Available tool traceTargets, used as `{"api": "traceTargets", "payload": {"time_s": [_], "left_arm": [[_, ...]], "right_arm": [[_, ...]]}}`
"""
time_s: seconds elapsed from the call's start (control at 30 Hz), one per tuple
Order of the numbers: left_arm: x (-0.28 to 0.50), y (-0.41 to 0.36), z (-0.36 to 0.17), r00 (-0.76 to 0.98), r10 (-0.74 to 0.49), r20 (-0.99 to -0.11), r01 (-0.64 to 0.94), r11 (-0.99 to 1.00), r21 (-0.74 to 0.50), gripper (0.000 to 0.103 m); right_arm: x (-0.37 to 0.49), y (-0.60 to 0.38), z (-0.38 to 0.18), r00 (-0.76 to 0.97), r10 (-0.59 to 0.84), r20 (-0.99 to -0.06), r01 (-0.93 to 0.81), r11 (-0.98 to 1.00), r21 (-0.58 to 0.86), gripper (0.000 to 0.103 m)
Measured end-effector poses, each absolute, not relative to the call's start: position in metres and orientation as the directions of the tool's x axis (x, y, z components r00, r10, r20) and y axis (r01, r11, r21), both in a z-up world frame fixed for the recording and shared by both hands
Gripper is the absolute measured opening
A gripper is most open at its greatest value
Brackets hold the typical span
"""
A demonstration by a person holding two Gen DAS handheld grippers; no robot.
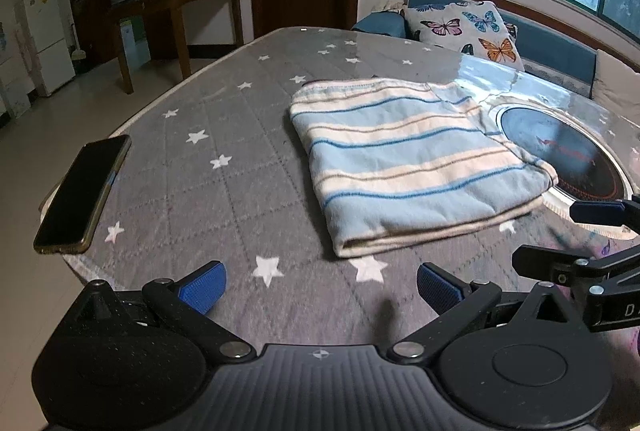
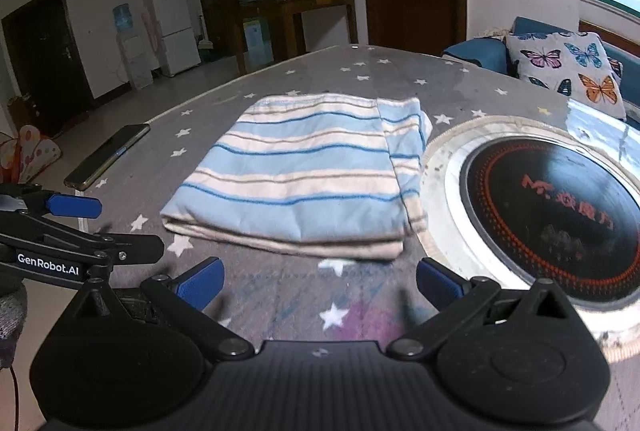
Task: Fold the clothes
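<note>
Folded striped garment (image 1: 404, 159) flat on the star-print table (image 1: 192, 191), both grippers spread wide and empty.

At far left, near the table edge: slim glossy black phone (image 1: 82, 193) with a gold-toned rim, face up. Next, left gripper (image 1: 320, 285), blue ribbed pads (image 1: 204, 289) far apart, nothing between them, hovering over the quilted grey cover with white stars; "GenRobot.AI" legible in white on its black arm in the right wrist view. Centre: soft fleecy cloth in pale blue, cream and thin dark-blue stripes, folded to a thick rectangle, layered edge facing the grippers. Right gripper (image 2: 320, 283) likewise wide, clear of the fabric. Rightmost: round black glass cooktop (image 2: 560, 211) in a metal ring, red dotted circle and red writing, unreadable, the garment's right edge touching the ring.
</note>
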State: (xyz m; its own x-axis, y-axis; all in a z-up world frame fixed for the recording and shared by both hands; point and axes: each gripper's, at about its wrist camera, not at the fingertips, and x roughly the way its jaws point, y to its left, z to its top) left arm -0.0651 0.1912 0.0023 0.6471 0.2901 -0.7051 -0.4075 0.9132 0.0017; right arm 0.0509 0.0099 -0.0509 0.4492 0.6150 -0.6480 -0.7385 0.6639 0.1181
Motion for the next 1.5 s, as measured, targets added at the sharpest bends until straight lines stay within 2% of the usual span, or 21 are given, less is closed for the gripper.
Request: {"api": "traceTargets", "payload": {"time_s": [1.0,1.5], "left_arm": [[-0.087,0.148,-0.001,0.658,0.295,-0.693,-0.384,0.923,0.029,0.103],[-0.094,0.147,-0.002,0.657,0.297,-0.693,-0.390,0.920,0.025,0.103]], "right_arm": [[0.023,-0.021,-0.062,0.461,0.603,-0.651,-0.667,0.719,0.194,0.103],[0.012,-0.023,-0.062,0.475,0.600,-0.644,-0.666,0.723,0.183,0.103]]}}
